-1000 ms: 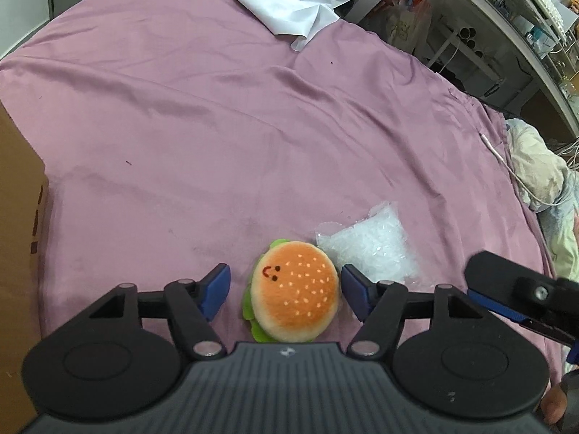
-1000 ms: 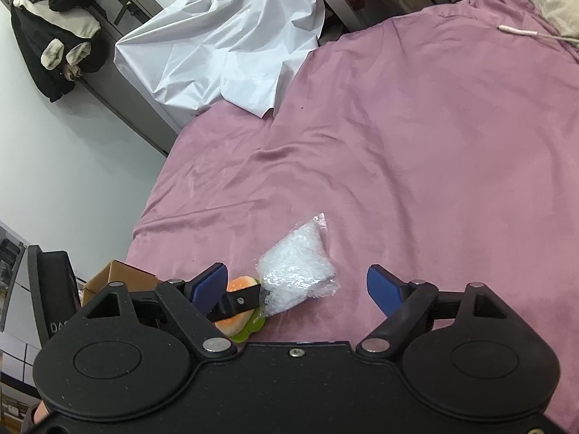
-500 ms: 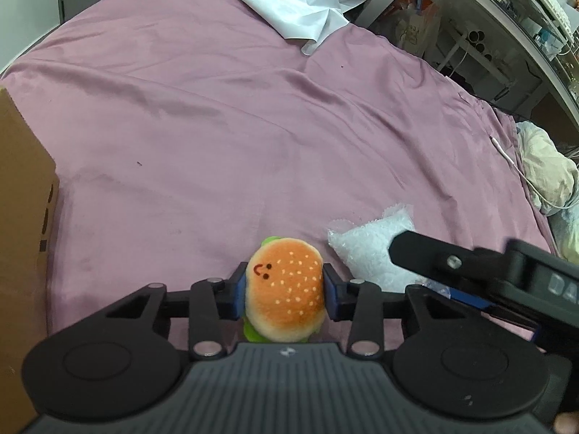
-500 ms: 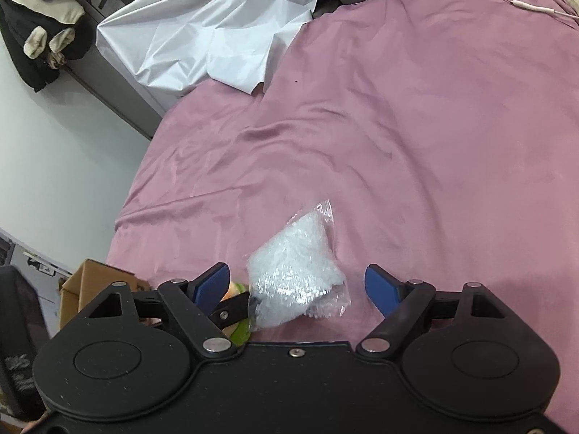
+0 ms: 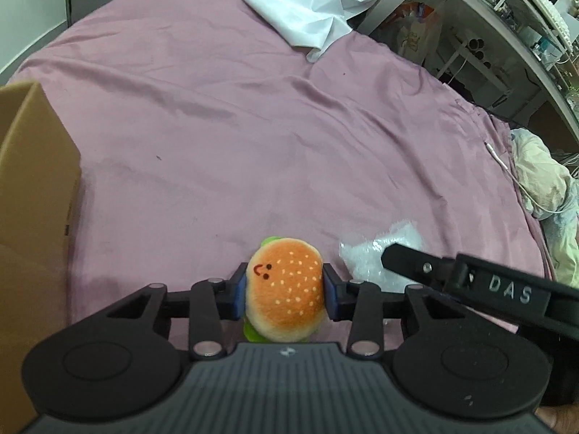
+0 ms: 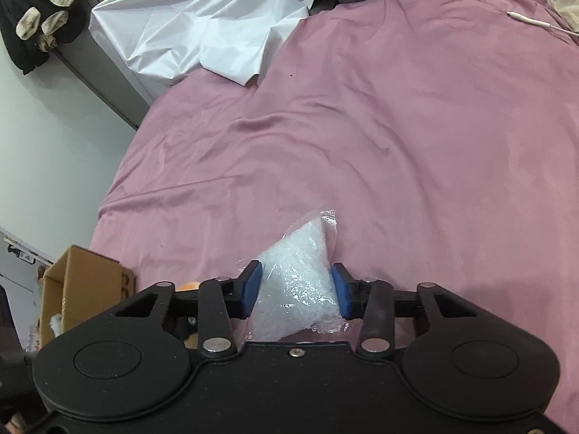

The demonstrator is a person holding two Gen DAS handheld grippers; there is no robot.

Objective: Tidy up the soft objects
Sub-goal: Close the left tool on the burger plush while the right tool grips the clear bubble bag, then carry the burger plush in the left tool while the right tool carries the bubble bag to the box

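Note:
My left gripper [image 5: 286, 294] is shut on a plush hamburger [image 5: 284, 289] with an orange bun, a small face and green lettuce, held just above the purple bedsheet [image 5: 253, 137]. My right gripper [image 6: 295, 291] is shut on a clear plastic bag of white filling [image 6: 298, 278], its blue pads pressing both sides. The bag also shows in the left wrist view [image 5: 376, 256], partly hidden behind the right gripper's black arm [image 5: 470, 282]. A sliver of the hamburger shows in the right wrist view [image 6: 190, 285].
An open cardboard box [image 5: 32, 188] stands at the bed's left edge, also in the right wrist view [image 6: 83, 282]. A white sheet [image 6: 202, 29] lies at the far end. A beige cloth bundle [image 5: 542, 181] and white cable [image 5: 501, 159] lie at right. Shelves stand beyond.
My right gripper closed from open onto the plastic bag. My left gripper closed on the hamburger earlier and has lifted it slightly; the box edge has come further into view.

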